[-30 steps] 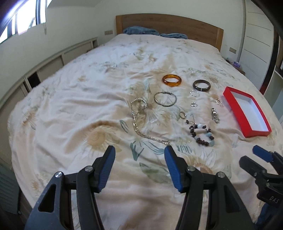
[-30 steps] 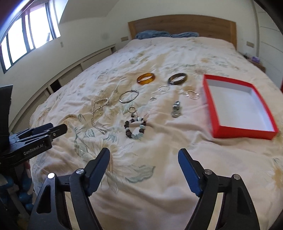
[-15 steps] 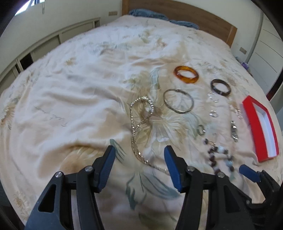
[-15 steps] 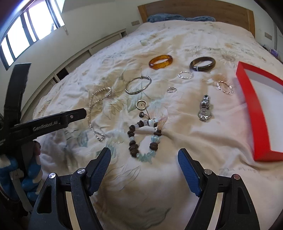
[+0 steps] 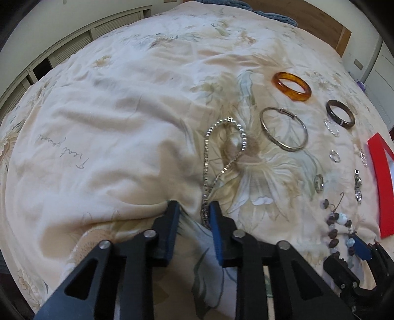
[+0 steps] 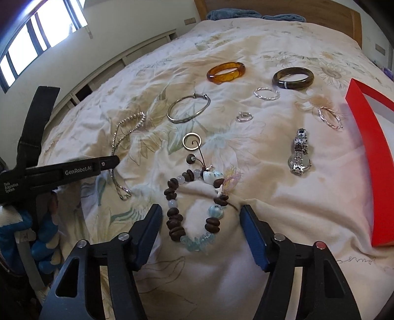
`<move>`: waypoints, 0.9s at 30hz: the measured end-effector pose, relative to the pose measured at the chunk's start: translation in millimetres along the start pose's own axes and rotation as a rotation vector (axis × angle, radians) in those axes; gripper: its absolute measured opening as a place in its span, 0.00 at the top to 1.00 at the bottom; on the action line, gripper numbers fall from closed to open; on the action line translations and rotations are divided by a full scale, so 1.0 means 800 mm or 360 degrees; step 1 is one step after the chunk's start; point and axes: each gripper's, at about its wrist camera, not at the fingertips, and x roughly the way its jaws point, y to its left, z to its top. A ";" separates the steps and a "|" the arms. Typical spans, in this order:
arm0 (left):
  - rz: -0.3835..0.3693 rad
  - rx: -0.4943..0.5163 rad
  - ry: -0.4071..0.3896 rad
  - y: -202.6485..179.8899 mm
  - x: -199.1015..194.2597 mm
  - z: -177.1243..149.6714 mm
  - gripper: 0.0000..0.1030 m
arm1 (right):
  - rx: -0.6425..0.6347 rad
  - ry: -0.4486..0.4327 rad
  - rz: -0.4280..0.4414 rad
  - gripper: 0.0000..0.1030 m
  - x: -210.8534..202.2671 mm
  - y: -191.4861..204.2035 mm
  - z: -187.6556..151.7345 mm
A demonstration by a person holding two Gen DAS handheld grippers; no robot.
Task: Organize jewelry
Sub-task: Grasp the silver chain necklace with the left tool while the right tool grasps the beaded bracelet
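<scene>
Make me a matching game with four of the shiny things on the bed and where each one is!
Things:
1. beaded bracelet
2. silver chain
3. amber bangle
4. wristwatch

Places:
A. between the left gripper fingers
B. nearest the red box
C. between the right gripper fingers
D. far side, beside the dark bangle

Pairs: 1-C, 2-A, 3-D, 4-B

Home bedroom, floral-quilted bed [image 6: 270,44], wooden headboard [image 6: 283,7], window [image 6: 32,41], wardrobe doors [image 5: 384,81]
</scene>
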 end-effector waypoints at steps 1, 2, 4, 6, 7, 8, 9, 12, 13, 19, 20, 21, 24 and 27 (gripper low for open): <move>0.0005 0.0002 -0.0003 -0.001 0.001 0.000 0.86 | -0.0005 0.0011 -0.0015 0.45 0.002 0.000 0.000; -0.0004 -0.0006 -0.0006 0.000 0.001 0.000 0.89 | 0.0001 0.0014 -0.0020 0.51 0.002 -0.002 -0.001; -0.0047 -0.0039 -0.0008 0.006 0.000 0.000 0.93 | 0.0043 0.0011 -0.0010 0.62 -0.001 -0.010 0.001; -0.0090 -0.0071 -0.0020 0.012 -0.002 0.001 0.95 | 0.0084 -0.0001 0.0002 0.73 -0.007 -0.018 0.002; -0.0109 -0.0083 -0.0025 0.013 -0.004 0.001 0.95 | 0.0099 -0.0004 0.0008 0.79 -0.010 -0.021 0.003; -0.0131 -0.0092 -0.0035 0.015 -0.007 0.001 0.96 | 0.0111 -0.0007 0.0020 0.83 -0.015 -0.023 0.002; -0.0143 -0.0095 -0.0042 0.015 -0.010 0.001 0.96 | 0.0114 -0.0008 0.0028 0.84 -0.018 -0.024 0.002; -0.0167 -0.0073 -0.0080 0.012 -0.025 0.000 0.96 | 0.0094 -0.0011 0.0038 0.87 -0.030 -0.019 -0.002; -0.0169 -0.0068 -0.0087 0.012 -0.029 -0.001 0.96 | 0.0095 -0.0012 0.0046 0.89 -0.034 -0.018 -0.005; -0.0205 -0.0030 -0.0153 0.010 -0.063 -0.007 0.98 | 0.0119 -0.0058 0.0047 0.89 -0.066 -0.013 -0.018; -0.0211 -0.0030 -0.0159 0.010 -0.067 -0.007 0.98 | 0.0120 -0.0067 0.0047 0.89 -0.071 -0.013 -0.019; -0.0217 -0.0031 -0.0167 0.011 -0.072 -0.008 0.98 | 0.0124 -0.0081 0.0045 0.89 -0.078 -0.012 -0.020; -0.0241 -0.0019 -0.0208 0.010 -0.092 -0.012 0.98 | 0.0131 -0.0133 0.0039 0.89 -0.104 -0.010 -0.022; -0.0257 0.0005 -0.0257 0.007 -0.116 -0.014 0.98 | 0.0132 -0.0182 0.0034 0.89 -0.127 -0.008 -0.026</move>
